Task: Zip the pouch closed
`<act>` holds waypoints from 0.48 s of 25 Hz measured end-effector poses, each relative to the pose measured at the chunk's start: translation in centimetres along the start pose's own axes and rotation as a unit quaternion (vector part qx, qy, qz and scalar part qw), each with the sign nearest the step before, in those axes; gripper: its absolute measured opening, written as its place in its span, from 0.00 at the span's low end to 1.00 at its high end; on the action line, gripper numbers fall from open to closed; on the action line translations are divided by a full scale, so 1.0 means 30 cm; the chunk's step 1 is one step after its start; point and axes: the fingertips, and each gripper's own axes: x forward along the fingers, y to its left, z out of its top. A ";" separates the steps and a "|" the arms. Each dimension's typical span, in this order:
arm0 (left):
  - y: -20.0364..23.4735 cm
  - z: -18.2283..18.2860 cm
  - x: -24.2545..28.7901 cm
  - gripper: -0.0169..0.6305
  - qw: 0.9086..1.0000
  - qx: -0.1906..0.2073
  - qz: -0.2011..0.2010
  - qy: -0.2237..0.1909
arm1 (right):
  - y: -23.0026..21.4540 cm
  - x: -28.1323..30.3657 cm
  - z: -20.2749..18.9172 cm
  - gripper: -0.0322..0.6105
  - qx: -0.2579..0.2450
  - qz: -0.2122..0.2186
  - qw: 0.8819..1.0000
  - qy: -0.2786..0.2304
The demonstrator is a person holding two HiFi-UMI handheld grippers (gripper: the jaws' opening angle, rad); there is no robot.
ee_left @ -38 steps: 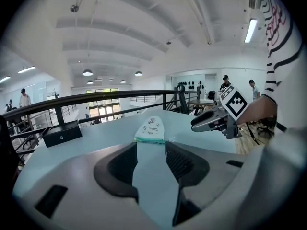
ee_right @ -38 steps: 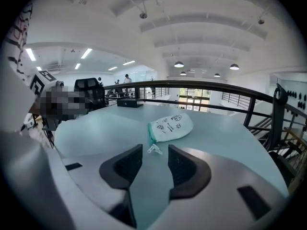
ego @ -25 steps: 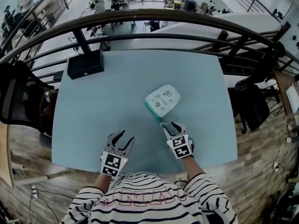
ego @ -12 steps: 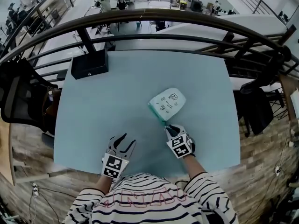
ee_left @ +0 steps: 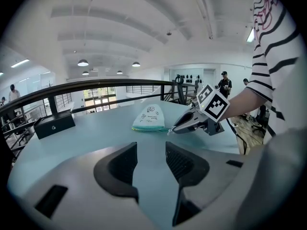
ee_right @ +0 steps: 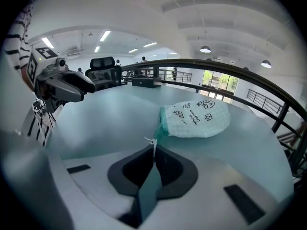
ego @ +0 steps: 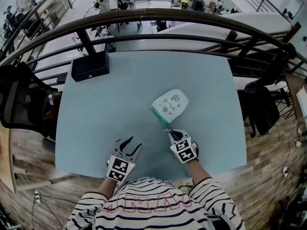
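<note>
A pale green checked pouch (ego: 170, 103) with small black drawings lies right of centre on the light blue table (ego: 96, 109). Its teal zipper edge faces left and near. My right gripper (ego: 171, 132) sits at the pouch's near corner. Its jaws have just been closing and now pinch the thin white zipper pull (ee_right: 152, 143), which runs from the pouch (ee_right: 195, 118) into the fingertips (ee_right: 154, 151). My left gripper (ego: 129, 144) hovers open to the left, apart from the pouch (ee_left: 149, 117), with only table between its fingers (ee_left: 122, 163).
A black box (ego: 89, 65) stands at the table's far left corner. Dark curved railings (ego: 158, 20) run behind the far edge. A dark chair (ego: 21, 99) is left of the table and another (ego: 261, 104) is right. The near table edge lies just under both grippers.
The right gripper's jaws went from wide open to closed on the zipper pull at the pouch's near corner, edging slightly forward. The left gripper stayed open and almost still.
</note>
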 end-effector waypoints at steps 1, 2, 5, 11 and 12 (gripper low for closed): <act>-0.003 0.000 0.002 0.28 1.000 0.002 -0.002 -0.001 | 0.008 -0.006 0.001 0.11 0.003 0.001 1.000 -0.002; -0.009 0.000 0.004 0.28 1.000 0.005 -0.005 -0.001 | 0.018 -0.013 0.000 0.11 0.008 0.002 1.000 -0.004; -0.036 0.004 0.013 0.28 1.000 0.017 -0.019 -0.002 | 0.050 -0.047 0.000 0.11 0.027 0.004 1.000 -0.008; -0.144 -0.011 0.065 0.28 0.996 0.058 -0.063 0.000 | 0.141 -0.113 -0.005 0.11 0.033 0.020 0.999 -0.018; -0.165 -0.013 0.073 0.28 0.995 0.064 -0.071 0.001 | 0.157 -0.123 -0.008 0.11 0.032 0.023 0.999 -0.018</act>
